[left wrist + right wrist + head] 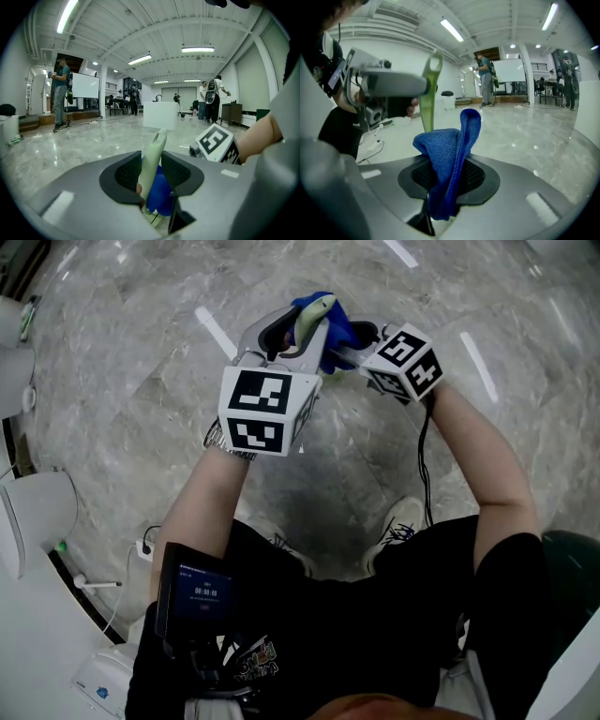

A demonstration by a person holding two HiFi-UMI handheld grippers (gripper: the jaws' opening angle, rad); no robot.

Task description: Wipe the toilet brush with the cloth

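Left claw (151, 161) clamps a pale green plastic toilet brush handle (157, 143), upper centre of the head view; right claw (449, 177) pinches a blue microfibre cloth (451, 145) just beside it. Hard rubbing could likely lever the handle loose from its grip.
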